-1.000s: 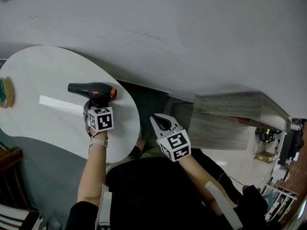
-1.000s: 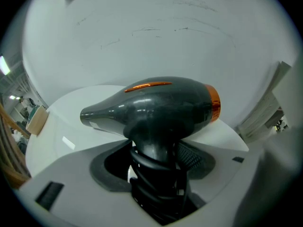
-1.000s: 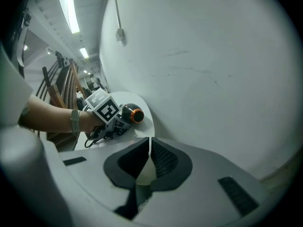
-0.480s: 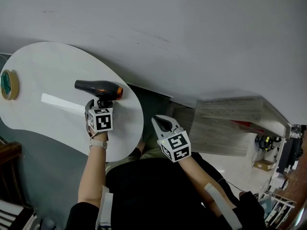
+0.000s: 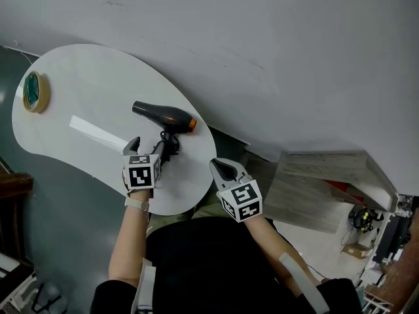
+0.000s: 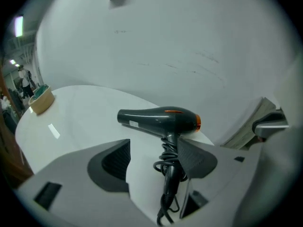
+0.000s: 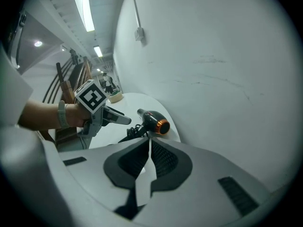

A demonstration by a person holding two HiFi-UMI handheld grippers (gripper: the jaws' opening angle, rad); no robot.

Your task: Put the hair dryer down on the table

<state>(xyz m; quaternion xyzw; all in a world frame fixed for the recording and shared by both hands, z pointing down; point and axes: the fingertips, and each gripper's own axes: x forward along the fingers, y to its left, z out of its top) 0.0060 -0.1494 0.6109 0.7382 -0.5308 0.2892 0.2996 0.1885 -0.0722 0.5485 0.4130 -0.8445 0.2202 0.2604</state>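
The dark grey hair dryer [image 5: 163, 115] with an orange ring lies on the white oval table [image 5: 78, 90], close to its right end. Its handle, with the cord wound round it, points back at my left gripper [image 5: 147, 146]. In the left gripper view the hair dryer [image 6: 158, 118] has its handle between the jaws of my left gripper [image 6: 152, 148], close to the right pad and well apart from the left one. These jaws are closing but stand wide. My right gripper [image 5: 219, 165] hangs off the table's edge, shut and empty. In the right gripper view the pads of my right gripper [image 7: 147, 143] meet.
A roll of tape [image 5: 34, 91] sits at the table's far left end. A grey wall runs behind the table. A wooden cabinet [image 5: 327, 182] stands to the right, and a dark chair [image 5: 13, 188] to the left below the table.
My left gripper has come off the dryer's handle and drawn back a little toward me. The dryer stays on the table. The right gripper holds its place.
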